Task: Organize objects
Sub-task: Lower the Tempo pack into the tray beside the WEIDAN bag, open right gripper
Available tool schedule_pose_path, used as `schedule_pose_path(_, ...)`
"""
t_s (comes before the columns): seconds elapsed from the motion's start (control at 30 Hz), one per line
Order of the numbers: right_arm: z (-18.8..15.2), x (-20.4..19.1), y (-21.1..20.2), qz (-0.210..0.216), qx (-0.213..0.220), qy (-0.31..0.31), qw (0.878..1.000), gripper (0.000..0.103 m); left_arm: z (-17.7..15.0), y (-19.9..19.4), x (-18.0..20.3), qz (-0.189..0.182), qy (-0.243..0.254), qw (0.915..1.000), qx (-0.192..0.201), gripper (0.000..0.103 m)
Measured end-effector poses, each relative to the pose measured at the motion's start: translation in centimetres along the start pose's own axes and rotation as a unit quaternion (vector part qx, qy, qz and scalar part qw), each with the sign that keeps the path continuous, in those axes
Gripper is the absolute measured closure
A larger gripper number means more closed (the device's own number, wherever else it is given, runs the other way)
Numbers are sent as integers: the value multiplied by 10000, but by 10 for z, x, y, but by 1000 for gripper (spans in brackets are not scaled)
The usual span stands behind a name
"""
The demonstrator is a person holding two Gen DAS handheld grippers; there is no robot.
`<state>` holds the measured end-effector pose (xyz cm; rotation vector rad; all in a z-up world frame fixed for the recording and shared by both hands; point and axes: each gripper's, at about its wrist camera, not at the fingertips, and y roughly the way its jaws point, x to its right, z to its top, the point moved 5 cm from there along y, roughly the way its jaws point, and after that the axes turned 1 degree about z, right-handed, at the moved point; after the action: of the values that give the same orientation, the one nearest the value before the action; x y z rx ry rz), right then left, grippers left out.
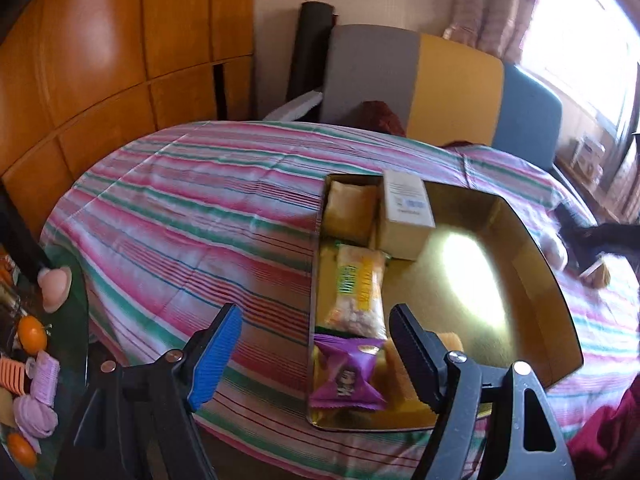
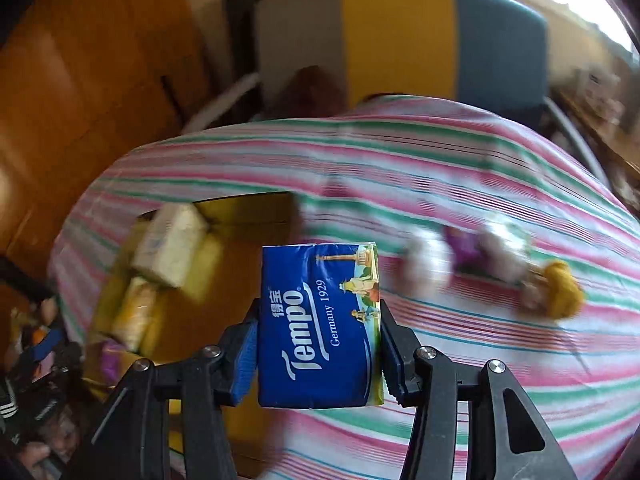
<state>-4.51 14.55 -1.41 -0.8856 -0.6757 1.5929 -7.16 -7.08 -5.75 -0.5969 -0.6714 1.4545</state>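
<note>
The gold tray (image 1: 532, 256) filled the centre right of the left wrist view, resting on the striped tablecloth (image 1: 200, 208). Its left side already held a white carton (image 1: 406, 216), a yellow snack pouch (image 1: 358, 300) and a purple wrapped sweet (image 1: 348, 376), while most of its floor was bare, so the sorting looked partly done. Several small items lay loose on the cloth at the right of the right wrist view, blurred, among them a yellow fuzzy thing (image 2: 560, 288) and something purple (image 2: 466, 250); these probably remained to be gathered.

The blue tissue pack (image 2: 320, 324) sat low in the centre of the right wrist view, clamped between the jaws of the right gripper (image 2: 320, 344), raised clear of the cloth and angled down toward it, with the tray at the left of the frame.

The left gripper (image 1: 316, 352) pointed down over the tray's near left edge, jaws apart and holding nothing.
</note>
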Motion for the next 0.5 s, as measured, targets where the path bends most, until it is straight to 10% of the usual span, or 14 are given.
schedule_pose_path(0.5, -25, -131, 137, 1492, -1298, 341, 9797, 39, -4, 13, -11, -119, -186, 9995, -243, 27)
